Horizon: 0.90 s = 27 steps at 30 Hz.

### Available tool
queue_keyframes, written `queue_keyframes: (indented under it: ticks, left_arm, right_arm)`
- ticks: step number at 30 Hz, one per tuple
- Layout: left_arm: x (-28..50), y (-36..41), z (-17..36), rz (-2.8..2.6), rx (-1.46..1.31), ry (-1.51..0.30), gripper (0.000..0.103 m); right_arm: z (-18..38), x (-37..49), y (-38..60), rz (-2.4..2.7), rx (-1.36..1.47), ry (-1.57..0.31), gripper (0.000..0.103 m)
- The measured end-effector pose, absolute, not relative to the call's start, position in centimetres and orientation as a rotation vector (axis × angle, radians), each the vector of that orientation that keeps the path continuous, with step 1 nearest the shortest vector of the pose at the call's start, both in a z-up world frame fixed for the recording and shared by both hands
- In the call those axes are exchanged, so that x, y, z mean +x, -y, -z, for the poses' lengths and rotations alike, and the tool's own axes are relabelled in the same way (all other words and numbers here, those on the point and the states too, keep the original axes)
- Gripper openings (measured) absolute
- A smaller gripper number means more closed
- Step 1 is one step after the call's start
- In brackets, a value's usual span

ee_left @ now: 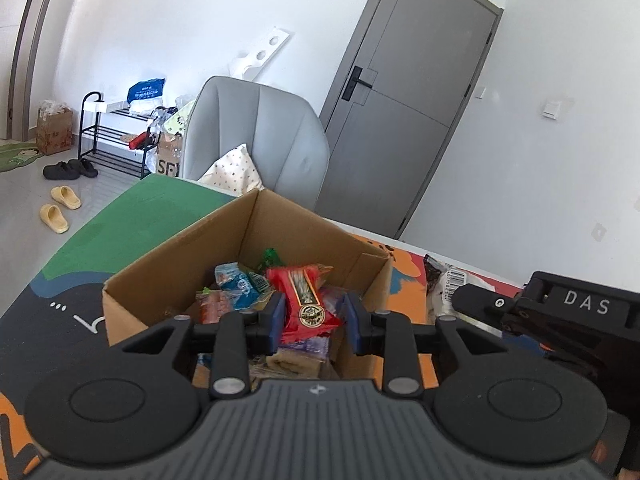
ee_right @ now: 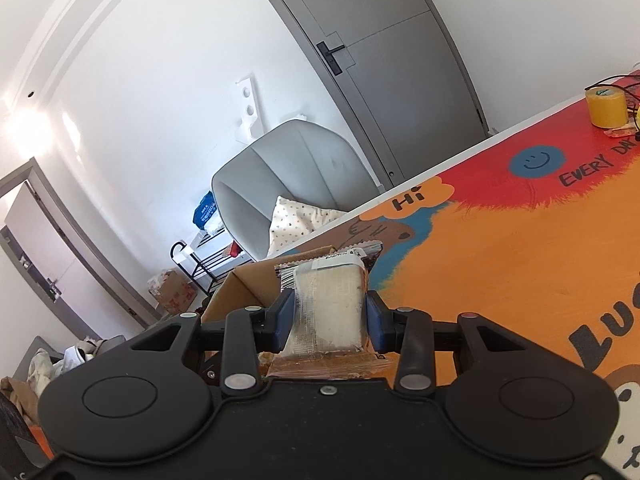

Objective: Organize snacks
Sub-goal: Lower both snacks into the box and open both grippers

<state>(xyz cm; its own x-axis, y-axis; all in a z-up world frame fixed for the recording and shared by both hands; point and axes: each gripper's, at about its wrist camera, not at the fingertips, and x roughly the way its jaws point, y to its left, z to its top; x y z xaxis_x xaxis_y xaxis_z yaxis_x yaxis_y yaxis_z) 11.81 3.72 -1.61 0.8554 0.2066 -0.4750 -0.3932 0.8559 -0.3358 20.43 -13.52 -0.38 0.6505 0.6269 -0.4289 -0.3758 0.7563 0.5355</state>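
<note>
A bright printed mat covers the table. On it stands an open cardboard box, part filled with wrapped snacks. The left gripper hangs over the box, its jaws apart around a red packet; the pads do not press it. The right gripper is clamped on a clear-wrapped pale cake, held above the mat just beside the box's corner. A yellow tape roll sits far off.

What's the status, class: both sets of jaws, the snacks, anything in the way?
Left gripper: jaws open, red snack packet between them, over cardboard box. Right gripper: shut on clear-wrapped cake, near box. Nothing blocking.
</note>
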Motion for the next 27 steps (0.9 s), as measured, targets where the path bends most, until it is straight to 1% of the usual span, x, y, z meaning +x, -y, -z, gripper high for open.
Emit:
queue_keyframes:
  ticks: [11, 15, 17, 20, 21, 22, 24, 26, 27]
  left_arm:
    - [10.4, -7.6, 0.9, -0.384, -0.469, -0.409, 0.036]
    - [9.8, -8.8, 0.5, -0.413, -0.476, -0.395, 0.046]
    - [9.4, -9.6, 0.5, -0.427, -0.483, -0.385, 0.049]
    - [9.0, -10.5, 0.5, -0.451, -0.496, -0.383, 0.057]
    - [8.8, -10.7, 0.5, -0.457, -0.496, -0.384, 0.060]
    - [8.7, -10.9, 0.5, -0.465, -0.495, -0.387, 0.065]
    - [8.6, -11.2, 0.5, -0.482, -0.500, -0.390, 0.072]
    - [8.5, -11.3, 0.5, -0.488, -0.501, -0.389, 0.077]
    - [8.5, -11.2, 0.5, -0.491, -0.498, -0.391, 0.079]
  right_arm:
    - [-0.4, 20.0, 9.3, -0.644, 0.375, -0.655, 0.038]
    - [-0.6, 20.1, 7.6, -0.666, 0.360, -0.664, 0.038]
    - [-0.7, 20.1, 6.8, -0.682, 0.360, -0.671, 0.038]
    - [-0.6, 20.1, 5.9, -0.721, 0.388, -0.684, 0.039]
    - [-0.4, 20.2, 5.9, -0.738, 0.410, -0.692, 0.042]
    - [-0.2, 20.2, 6.0, -0.743, 0.434, -0.699, 0.050]
    - [0.0, 20.2, 6.3, -0.730, 0.451, -0.705, 0.058]
    - [-0.1, 20.0, 6.9, -0.692, 0.433, -0.695, 0.058]
    - [-0.1, 20.0, 7.2, -0.673, 0.430, -0.697, 0.061]
